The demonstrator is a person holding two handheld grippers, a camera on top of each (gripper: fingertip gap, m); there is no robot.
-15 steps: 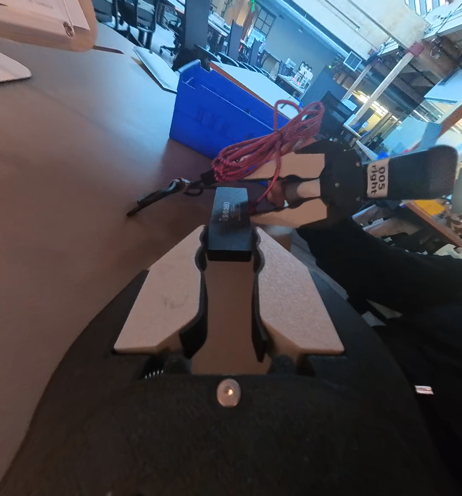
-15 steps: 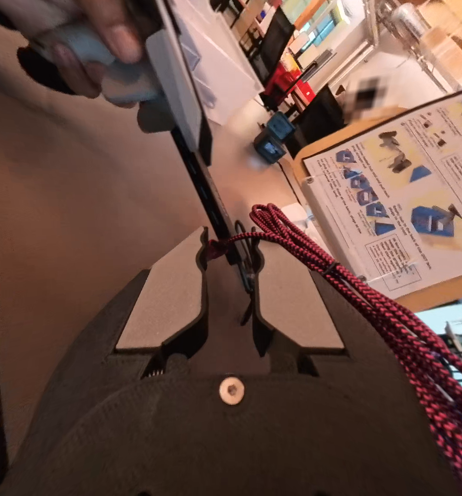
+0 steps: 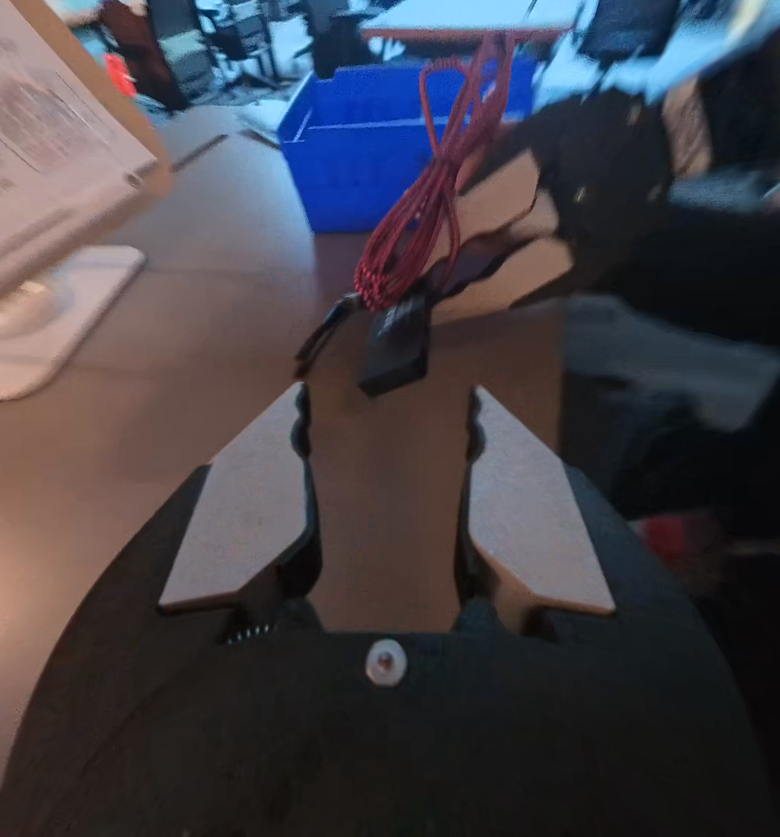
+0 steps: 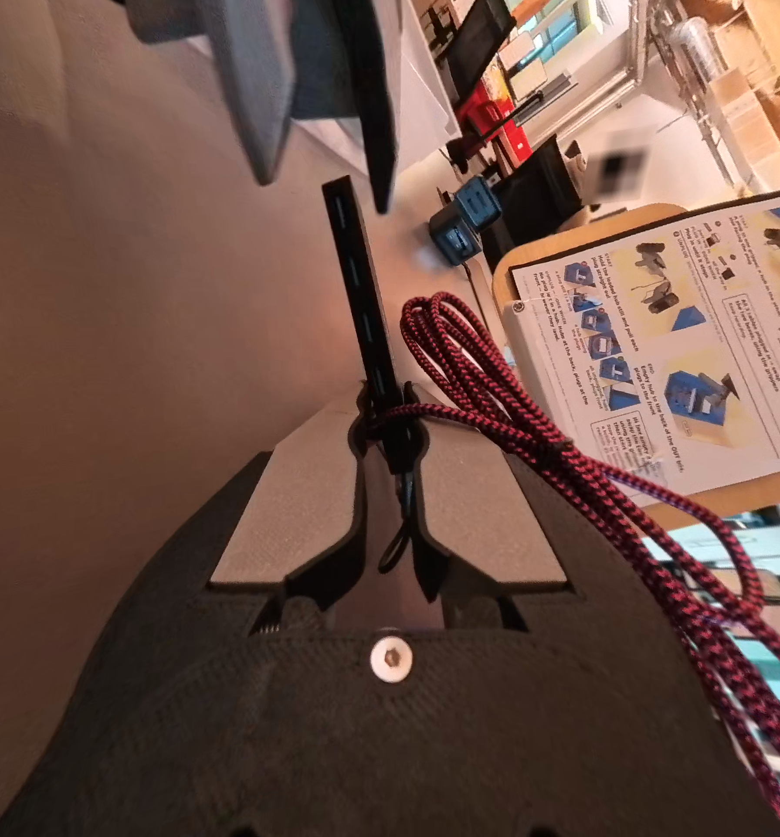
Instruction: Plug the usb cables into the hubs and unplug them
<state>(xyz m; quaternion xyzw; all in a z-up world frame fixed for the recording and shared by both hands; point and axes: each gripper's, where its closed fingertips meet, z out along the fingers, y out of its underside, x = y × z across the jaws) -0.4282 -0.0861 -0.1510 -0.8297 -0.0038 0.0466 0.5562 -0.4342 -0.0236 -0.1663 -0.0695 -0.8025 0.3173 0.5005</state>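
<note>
Now left gripper (image 3: 388,398) gapes empty, right gripper (image 4: 388,412) clamps the black hub (image 4: 361,308) plus red cable (image 4: 492,398); carry level, avoid snagging loops.

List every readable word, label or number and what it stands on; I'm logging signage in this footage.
Instruction sheet on the wooden board: printed headings and captions, legible, but I don't transcribe writing.
Black USB hub: pale marking, too blurred to read.
Nothing else bears readable text.
</note>
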